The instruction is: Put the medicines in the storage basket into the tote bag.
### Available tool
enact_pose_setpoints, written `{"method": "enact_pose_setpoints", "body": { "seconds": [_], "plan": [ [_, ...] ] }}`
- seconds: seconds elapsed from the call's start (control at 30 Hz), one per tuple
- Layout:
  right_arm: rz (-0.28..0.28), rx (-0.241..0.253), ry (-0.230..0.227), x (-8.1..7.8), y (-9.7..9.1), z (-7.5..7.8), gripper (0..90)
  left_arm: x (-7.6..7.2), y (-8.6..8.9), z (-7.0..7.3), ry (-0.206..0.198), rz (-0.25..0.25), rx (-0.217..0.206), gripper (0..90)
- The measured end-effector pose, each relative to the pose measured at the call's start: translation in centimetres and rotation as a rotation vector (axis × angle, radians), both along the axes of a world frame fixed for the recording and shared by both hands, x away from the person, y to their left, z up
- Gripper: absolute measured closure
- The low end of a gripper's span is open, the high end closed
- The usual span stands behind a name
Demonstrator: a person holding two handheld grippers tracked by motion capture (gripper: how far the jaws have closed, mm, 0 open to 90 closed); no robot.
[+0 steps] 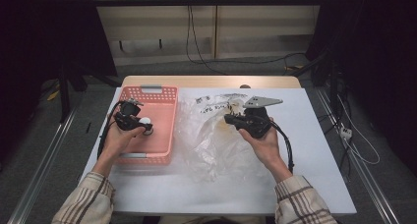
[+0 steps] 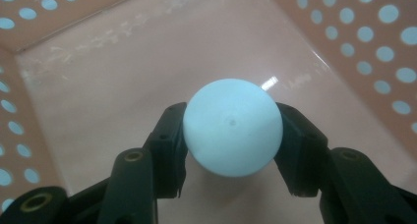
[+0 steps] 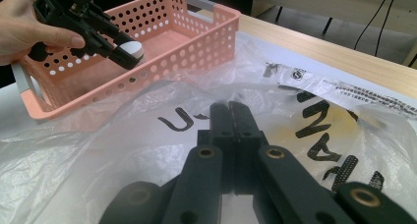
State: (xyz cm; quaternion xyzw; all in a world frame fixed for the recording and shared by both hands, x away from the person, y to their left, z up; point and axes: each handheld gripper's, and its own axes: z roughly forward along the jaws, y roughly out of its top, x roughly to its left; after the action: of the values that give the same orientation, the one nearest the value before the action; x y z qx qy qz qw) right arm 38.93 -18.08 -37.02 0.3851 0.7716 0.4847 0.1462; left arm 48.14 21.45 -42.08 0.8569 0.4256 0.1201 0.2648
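A white ball [image 2: 232,135] sits between the black jaws of my left gripper [image 2: 232,111], and both pads touch its sides. From above, that left gripper [image 1: 146,125] holds the ball [image 1: 144,120] inside the pink perforated basket [image 1: 164,94], just above its floor. The right gripper view shows the same ball [image 3: 134,47] low over the basket [image 3: 196,42]. My right gripper [image 3: 230,111] is shut with nothing in it, jaws together, above a crumpled clear plastic bag [image 3: 344,135] with black print. Seen from above, the right gripper [image 1: 228,118] points left over the bag [image 1: 211,140].
The basket stands on the left of a white table sheet [image 1: 314,150], with the bag spread beside it to the right. A wooden table edge [image 1: 211,80] runs along the far side. Cables lie on the floor beyond.
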Motion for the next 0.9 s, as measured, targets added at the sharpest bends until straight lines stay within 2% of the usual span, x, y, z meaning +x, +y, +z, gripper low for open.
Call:
{"method": "enact_pose_setpoints", "body": {
  "seconds": [0.17, 0.3, 0.37, 0.5, 0.7, 0.9],
  "plan": [
    [-0.001, -0.001, 0.0, 0.0, 0.0, -0.1, 90.0, -0.3, 0.4, 1.1, -0.054, 0.017, -0.05, 51.1],
    [-0.006, 0.001, 0.002, 0.0, 0.0, -0.1, 90.0, -0.8, 0.7, 2.4, -0.097, 0.012, -0.079, 51.1],
    [-0.008, 0.001, 0.004, 0.0, 0.0, -0.2, 90.0, -1.1, 0.8, 2.9, -0.115, 0.018, -0.122, 51.1],
    [-0.001, -0.001, 0.009, 0.0, 0.1, -0.3, 90.0, -2.3, 0.5, 4.3, -0.172, 0.012, -0.16, 51.2],
    [0.006, -0.005, 0.009, -0.1, 0.2, -0.3, 90.0, -4.5, -0.3, 6.5, -0.24, -0.039, -0.203, 51.2],
    [0.006, -0.002, 0.002, -0.1, 0.2, -0.3, 90.0, -6.5, -1.9, 7.4, -0.258, -0.119, -0.241, 51.2]
  ]
}}
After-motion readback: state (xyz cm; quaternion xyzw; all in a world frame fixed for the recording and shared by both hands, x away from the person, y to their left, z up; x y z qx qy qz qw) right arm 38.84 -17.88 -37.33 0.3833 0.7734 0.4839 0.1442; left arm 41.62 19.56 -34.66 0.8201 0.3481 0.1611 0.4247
